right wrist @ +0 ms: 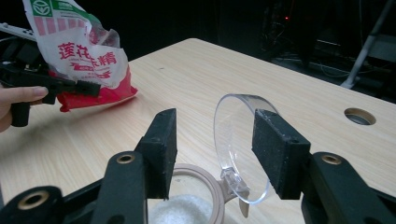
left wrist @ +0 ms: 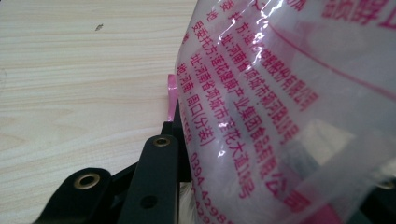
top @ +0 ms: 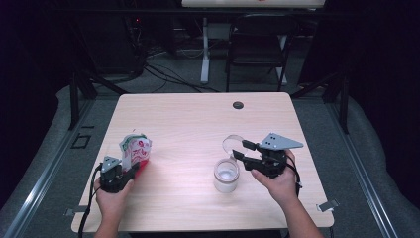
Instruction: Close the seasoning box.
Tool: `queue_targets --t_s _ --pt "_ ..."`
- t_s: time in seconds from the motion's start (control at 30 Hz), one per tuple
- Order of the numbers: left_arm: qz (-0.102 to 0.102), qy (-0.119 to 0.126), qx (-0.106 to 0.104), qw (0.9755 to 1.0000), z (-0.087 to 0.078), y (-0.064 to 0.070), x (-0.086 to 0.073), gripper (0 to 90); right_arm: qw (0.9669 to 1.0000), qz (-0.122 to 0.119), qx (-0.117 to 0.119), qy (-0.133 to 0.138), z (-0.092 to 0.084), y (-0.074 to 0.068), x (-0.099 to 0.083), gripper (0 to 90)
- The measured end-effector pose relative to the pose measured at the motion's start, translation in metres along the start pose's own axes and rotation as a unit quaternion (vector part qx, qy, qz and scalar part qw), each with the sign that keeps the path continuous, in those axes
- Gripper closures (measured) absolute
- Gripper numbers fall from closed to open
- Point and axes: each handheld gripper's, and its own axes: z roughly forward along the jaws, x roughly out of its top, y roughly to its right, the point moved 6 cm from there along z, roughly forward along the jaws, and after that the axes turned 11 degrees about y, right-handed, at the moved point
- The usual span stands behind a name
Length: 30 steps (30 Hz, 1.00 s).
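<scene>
1. the table point(top: 198, 114) is seen from above, looking forward and down.
2. the bag point(left wrist: 289, 107) is viewed very close from the left gripper.
3. from the right gripper, the bag point(right wrist: 79, 56) is seen farther across the table point(right wrist: 196, 74); both are shared with the high view.

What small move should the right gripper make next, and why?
Probably close the hinged clear lid onto the jar. The right gripper stands open with the lid upright between its jaws and no pad pressing it; the jar already holds white granules, and the left gripper grips the bag upright, well off to the side, so pouring looks finished.
</scene>
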Motion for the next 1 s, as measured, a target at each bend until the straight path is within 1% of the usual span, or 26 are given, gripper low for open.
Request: queue_targets --t_s 0.1,0.23,0.3,0.37,0.5,0.57,0.63,0.67,0.7,0.73,0.77,0.8,0.83,0.93,1.0 --pt "-0.004 -0.002 0.0 1.0 0.001 -0.001 -0.002 73.9 1.0 0.001 -0.002 -0.003 0.001 0.0 -0.002 49.2" --pt "-0.004 -0.002 0.007 1.0 0.003 -0.003 -0.004 73.8 1.0 0.001 -0.004 -0.003 0.001 0.001 -0.001 49.2" --pt "-0.003 -0.008 0.009 0.9999 0.003 -0.004 -0.006 73.7 1.0 0.003 -0.004 -0.001 0.001 0.001 -0.001 49.2" --pt "0.001 -0.009 0.007 0.9999 0.004 -0.004 -0.007 73.2 1.0 0.005 -0.003 -0.002 0.0 0.002 -0.001 49.3" --pt "-0.001 -0.004 0.004 1.0 0.004 -0.004 -0.007 70.5 0.9999 0.009 -0.006 -0.005 -0.002 0.004 0.0 49.5" --pt "-0.003 -0.001 0.003 1.0 0.003 -0.003 -0.006 66.6 0.9999 0.011 -0.005 -0.006 -0.002 0.005 0.0 49.4" --pt "-0.003 -0.008 -0.001 1.0 0.003 -0.002 -0.007 60.7 0.9999 0.013 -0.006 -0.004 -0.002 0.005 0.0 49.4" --pt "-0.001 -0.01 -0.001 0.9999 0.003 -0.002 -0.008 57.6 0.9999 0.013 -0.006 -0.004 -0.002 0.005 0.0 49.4" --pt "0.007 -0.013 -0.001 0.9999 0.002 -0.002 -0.009 55.3 0.9999 0.013 -0.006 -0.005 -0.002 0.006 0.0 49.4" --pt "0.011 -0.011 -0.001 0.9999 0.002 -0.001 -0.008 52.8 0.9999 0.012 -0.007 -0.005 -0.002 0.006 0.0 49.4" --pt "0.013 -0.004 0.0 0.9999 0.0 -0.001 -0.007 48.9 0.9999 0.009 -0.007 -0.007 -0.003 0.006 0.0 49.4" --pt "0.012 0.008 0.001 0.9999 -0.001 0.0 -0.004 45.1 0.9999 0.008 -0.008 -0.007 -0.003 0.006 0.0 49.5" --pt "0.01 0.014 -0.002 0.9998 -0.003 0.001 -0.002 42.5 0.9999 0.008 -0.009 -0.006 -0.003 0.006 0.001 49.4" --pt "0.009 0.032 -0.014 0.9994 -0.008 0.005 0.003 38.2 0.9999 0.008 -0.01 -0.003 -0.005 0.006 0.002 49.2" --pt "0.013 0.032 -0.016 0.9993 -0.01 0.007 0.004 38.2 0.9999 0.007 -0.009 -0.002 -0.006 0.007 0.003 49.0"
